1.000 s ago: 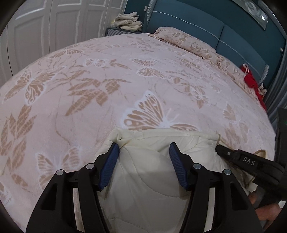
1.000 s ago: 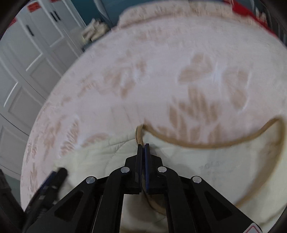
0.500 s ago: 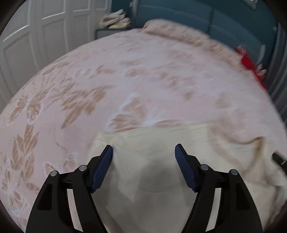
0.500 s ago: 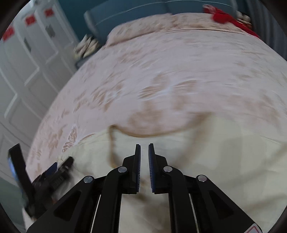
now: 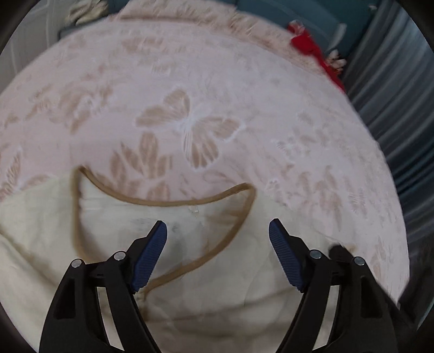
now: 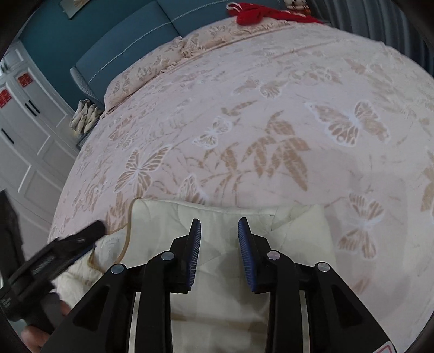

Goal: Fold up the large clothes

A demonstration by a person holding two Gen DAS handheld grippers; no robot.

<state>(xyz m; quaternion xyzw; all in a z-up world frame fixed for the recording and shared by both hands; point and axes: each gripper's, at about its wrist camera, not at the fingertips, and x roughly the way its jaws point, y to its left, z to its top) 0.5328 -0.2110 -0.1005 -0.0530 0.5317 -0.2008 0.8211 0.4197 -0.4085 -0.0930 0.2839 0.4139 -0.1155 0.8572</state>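
Fingers of both grippers are spread apart, nothing between them. Left gripper (image 5: 217, 236): black plastic arms, ribbed blue pads (image 5: 152, 249) wide apart, hovering over the cream quilted garment with tan piping (image 5: 114, 244). Right gripper (image 6: 219, 239): same build, blue ribbed pads (image 6: 194, 252) parted by a narrower gap, over the folded end of the same garment (image 6: 293, 225).

Garment lies flat on the pink bedspread with tan butterfly and leaf pattern (image 5: 195, 114), at the near edge of the bed. Fabric soft, padded, stitched in curved quilting lines. In the left wrist view the tan piping traces a curved neckline opening, its scoop facing the far side of the bed; view is motion-blurred. In the right wrist view the folded part makes a roughly rectangular panel with a straight far edge running left to right across the view, long axis crosswise to the fingers. Piping loop shows at its left corner, just beside the left gripper's black finger (image 6: 81, 236).

Red cloth (image 6: 257, 12) lies far off near the teal padded headboard (image 6: 130, 46). White panelled wardrobe doors (image 6: 24, 130) to the left.
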